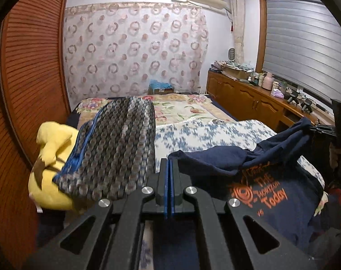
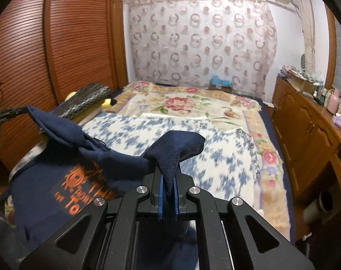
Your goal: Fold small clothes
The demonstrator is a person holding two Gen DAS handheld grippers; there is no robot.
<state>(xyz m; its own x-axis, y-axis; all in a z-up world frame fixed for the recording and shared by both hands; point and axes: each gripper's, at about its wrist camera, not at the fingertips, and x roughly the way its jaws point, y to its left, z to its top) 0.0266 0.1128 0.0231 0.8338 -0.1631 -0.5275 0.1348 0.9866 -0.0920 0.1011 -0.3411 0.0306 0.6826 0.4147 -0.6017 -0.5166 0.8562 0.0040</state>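
Observation:
A small navy T-shirt [image 1: 271, 191] with orange print hangs between my two grippers above the bed. My left gripper [image 1: 169, 164] is shut on one edge of the shirt, pinched thin between the blue pads. My right gripper [image 2: 168, 175] is shut on a bunched navy corner of the same shirt [image 2: 57, 180], which sticks up past the fingertips. In the left wrist view the right gripper [image 1: 323, 128] holds the far end of the shirt. In the right wrist view the left gripper [image 2: 15, 112] holds the other end at the far left.
A bed with a blue-and-white floral cover [image 2: 193, 139] lies below. A grey patterned cushion [image 1: 116, 144] rests on a yellow plush toy [image 1: 48, 157] at the left. A slatted wooden wardrobe [image 2: 57, 45] stands left and a wooden sideboard [image 1: 249, 96] right.

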